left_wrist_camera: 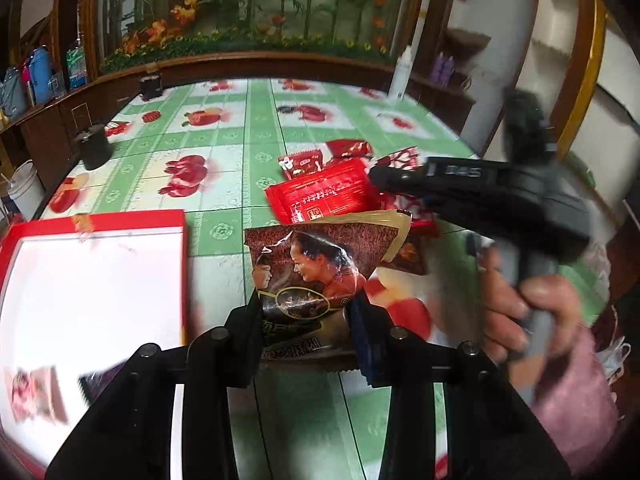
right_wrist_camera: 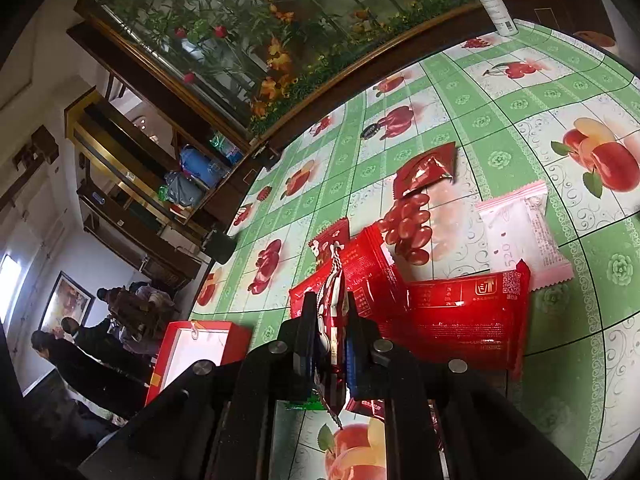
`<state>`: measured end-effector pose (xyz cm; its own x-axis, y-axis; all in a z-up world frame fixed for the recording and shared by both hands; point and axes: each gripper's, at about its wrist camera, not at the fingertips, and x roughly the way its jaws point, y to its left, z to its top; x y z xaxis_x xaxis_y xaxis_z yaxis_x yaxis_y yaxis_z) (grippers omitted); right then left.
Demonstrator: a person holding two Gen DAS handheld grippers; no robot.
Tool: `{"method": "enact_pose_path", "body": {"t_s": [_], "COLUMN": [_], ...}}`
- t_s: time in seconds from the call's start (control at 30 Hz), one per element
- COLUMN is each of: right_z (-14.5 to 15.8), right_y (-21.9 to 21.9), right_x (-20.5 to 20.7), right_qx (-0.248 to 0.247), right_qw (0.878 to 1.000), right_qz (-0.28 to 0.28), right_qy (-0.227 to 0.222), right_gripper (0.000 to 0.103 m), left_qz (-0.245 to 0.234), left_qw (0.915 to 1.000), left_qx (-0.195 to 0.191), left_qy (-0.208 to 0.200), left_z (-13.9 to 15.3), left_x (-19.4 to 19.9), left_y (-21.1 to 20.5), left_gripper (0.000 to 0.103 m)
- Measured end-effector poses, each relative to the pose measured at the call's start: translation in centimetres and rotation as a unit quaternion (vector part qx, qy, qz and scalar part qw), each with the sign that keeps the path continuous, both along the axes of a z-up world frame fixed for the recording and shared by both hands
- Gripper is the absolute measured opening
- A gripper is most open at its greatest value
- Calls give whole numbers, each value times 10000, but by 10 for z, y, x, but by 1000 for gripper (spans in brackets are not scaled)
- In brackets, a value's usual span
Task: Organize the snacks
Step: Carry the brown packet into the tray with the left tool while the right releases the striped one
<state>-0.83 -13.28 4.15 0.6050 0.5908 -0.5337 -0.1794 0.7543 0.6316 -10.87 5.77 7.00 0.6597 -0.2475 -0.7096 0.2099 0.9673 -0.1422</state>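
My left gripper [left_wrist_camera: 306,308] is shut on a brown snack packet [left_wrist_camera: 316,264] printed with two faces and holds it above the table. The red box [left_wrist_camera: 182,264] with a white inside lies just to its left, with a pink packet [left_wrist_camera: 34,398] in it. My right gripper [right_wrist_camera: 329,312] is shut on a red-and-white snack packet [right_wrist_camera: 331,300], held edge-on. In the left wrist view that gripper [left_wrist_camera: 382,176] reaches over a pile of red packets [left_wrist_camera: 324,196]. Red packets [right_wrist_camera: 460,320], a pink packet [right_wrist_camera: 520,236] and a dark red packet [right_wrist_camera: 426,170] lie on the table.
The table [left_wrist_camera: 240,128] has a green fruit-print cloth. A black cup [left_wrist_camera: 94,148], a dark box [left_wrist_camera: 151,87] and a white spray bottle [left_wrist_camera: 401,74] stand near its far edges. A flower-painted panel backs it. The red box also shows in the right wrist view [right_wrist_camera: 196,344].
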Motion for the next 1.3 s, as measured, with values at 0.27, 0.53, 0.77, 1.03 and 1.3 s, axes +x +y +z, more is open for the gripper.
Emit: {"method": "enact_pose_path", "body": {"t_s": [0.27,0.53,0.77,1.03,1.3], "right_z": [4,9,12,19,14], "right_y": [5,20,49,146,193], "right_x": [-4,-11,-18,-34,-61], "right_qx": [-119,-459,-156,459,256], "right_qw": [9998,9981,9977,9832,9570], "right_qz": [11,78,381,1656,2828], "right_qy": [-167,-408,-539,-617,-600], "right_gripper": [11,11,11,11,11], "left_qz": [634,1320,1540,1746,2158], "left_qw": [9972,9898,9866,9825,9755], "left_qx": [112,309,74,99,51], "left_qy": [-384,-428,-540,-641,-434], "left_z": [19,10,11,17,0], "left_x": [-58,-89,-96,-97,-82], "left_y": [57,107,122,130,149], "left_gripper": [36,36,36,36,36]}}
